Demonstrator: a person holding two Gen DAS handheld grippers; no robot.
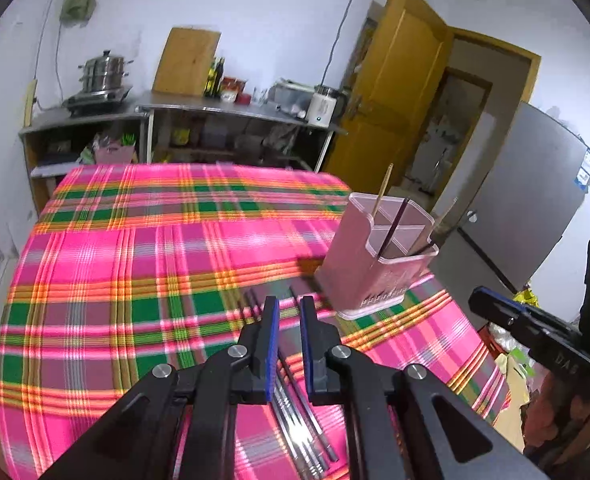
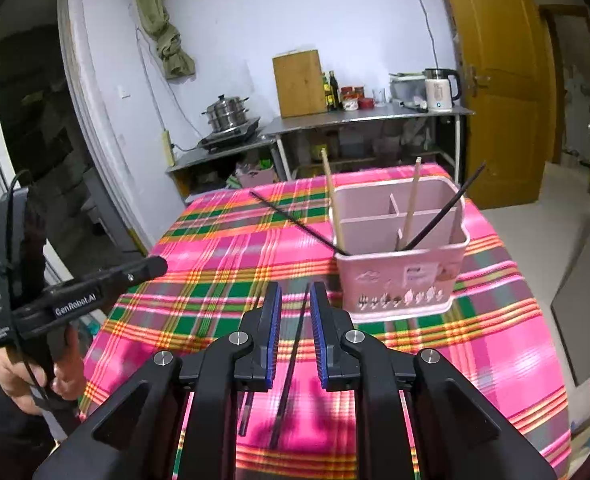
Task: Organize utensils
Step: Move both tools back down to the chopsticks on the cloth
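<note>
At bottom centre, the right hand-held gripper [image 2: 295, 308] hovers narrowly parted around a black chopstick [image 2: 291, 368]; the left hand-held gripper [image 1: 289, 320] hovers narrowly parted above metal chopsticks [image 1: 295, 412], beside the pink holder [image 2: 399, 248].

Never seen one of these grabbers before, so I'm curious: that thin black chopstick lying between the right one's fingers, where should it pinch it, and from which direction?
Probably from above, at mid-shaft. The black chopstick lies flat on the plaid tablecloth, running lengthwise through the open right gripper, so the blue pads already flank its thin sides. Lower, then close across its width.
</note>
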